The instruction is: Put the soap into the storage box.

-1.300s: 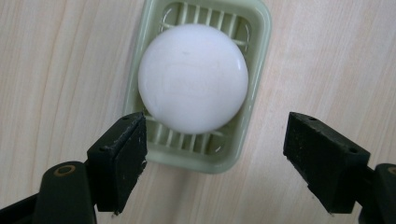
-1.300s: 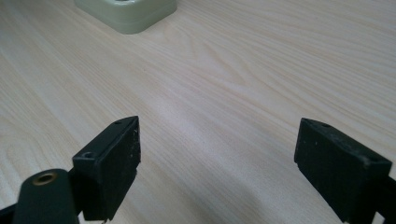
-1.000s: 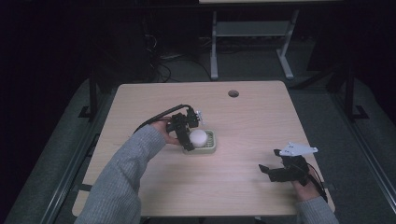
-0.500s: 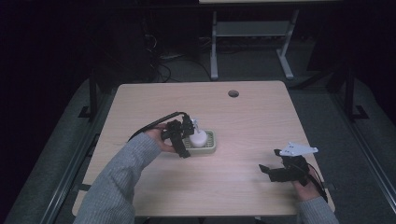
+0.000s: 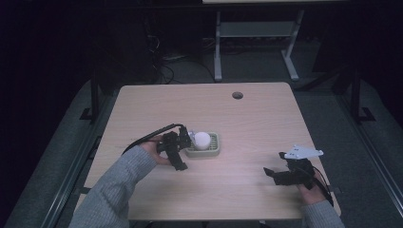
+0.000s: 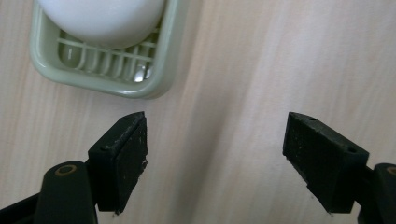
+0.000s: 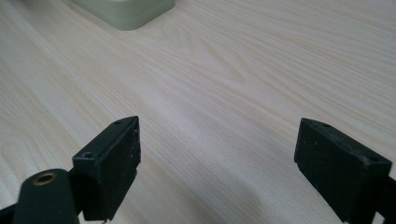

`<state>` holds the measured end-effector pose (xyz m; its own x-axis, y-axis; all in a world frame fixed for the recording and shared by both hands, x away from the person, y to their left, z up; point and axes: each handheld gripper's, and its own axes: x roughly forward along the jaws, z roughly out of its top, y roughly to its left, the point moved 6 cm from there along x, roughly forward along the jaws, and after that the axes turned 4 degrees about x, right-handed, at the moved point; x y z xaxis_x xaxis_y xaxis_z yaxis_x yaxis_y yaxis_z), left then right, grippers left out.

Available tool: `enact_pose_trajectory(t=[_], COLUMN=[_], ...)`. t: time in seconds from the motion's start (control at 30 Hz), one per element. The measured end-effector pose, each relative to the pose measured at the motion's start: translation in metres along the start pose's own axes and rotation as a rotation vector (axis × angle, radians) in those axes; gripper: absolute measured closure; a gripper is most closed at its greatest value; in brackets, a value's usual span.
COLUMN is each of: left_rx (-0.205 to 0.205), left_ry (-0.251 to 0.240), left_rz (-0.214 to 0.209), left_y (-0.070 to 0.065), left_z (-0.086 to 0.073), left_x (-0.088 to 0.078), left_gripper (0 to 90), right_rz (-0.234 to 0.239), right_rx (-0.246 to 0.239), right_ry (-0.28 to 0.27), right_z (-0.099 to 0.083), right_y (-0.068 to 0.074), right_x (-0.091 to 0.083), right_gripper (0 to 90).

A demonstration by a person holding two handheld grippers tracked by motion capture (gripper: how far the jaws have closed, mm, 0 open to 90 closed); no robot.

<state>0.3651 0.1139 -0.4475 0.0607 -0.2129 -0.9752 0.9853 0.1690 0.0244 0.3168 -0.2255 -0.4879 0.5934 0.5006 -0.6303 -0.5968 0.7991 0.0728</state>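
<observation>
We see the left claw (image 5: 183,145) low over the pale wood surface (image 5: 247,123), w/ its jaws spread wide and nothing between them. In the left gripper view the same claw (image 6: 215,144) has bare wood grain between its two black pads. Just beyond its left-hand jaw, touching neither pad, sits a pale green slatted soap dish (image 6: 105,65). A white rounded object (image 6: 102,18), prob. a soap bar, lies in the dish. From the high view the dish (image 5: 215,149) is right beside the claw tips, and the white object (image 5: 202,139) sits at the dish end nearest them.

The right claw (image 5: 273,173) rests near the surface's near right edge, well apart from the dish. It is held by a hand (image 5: 313,190), w/ the grey three-cornered plate (image 5: 302,152) on top. In the right gripper view this claw (image 7: 217,154) is also spread, empty, w/ only wood between the pads. One corner of the green dish (image 7: 126,11) shows far ahead and to the left of it.

A grey sleeve (image 5: 114,190) covers the left forearm, and a black cable (image 5: 149,137) loops back from the left claw. A round grommet hole (image 5: 237,95) lies far beyond both claws.

We can read no brand, label or writing on any item.
</observation>
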Motion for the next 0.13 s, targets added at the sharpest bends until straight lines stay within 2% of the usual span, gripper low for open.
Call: enact_pose_trajectory(t=[0.13], left_rx=[0.000], left_ry=[-0.006], left_rz=[0.006], left_y=[-0.0067], left_z=[-0.0067], left_x=[0.0006], left_gripper=[21.6], right_rz=[0.003], right_rx=[0.001], right_ry=[0.003], right_z=[0.0000], right_y=[0.0007], right_x=[0.0014], right_gripper=[14.0])
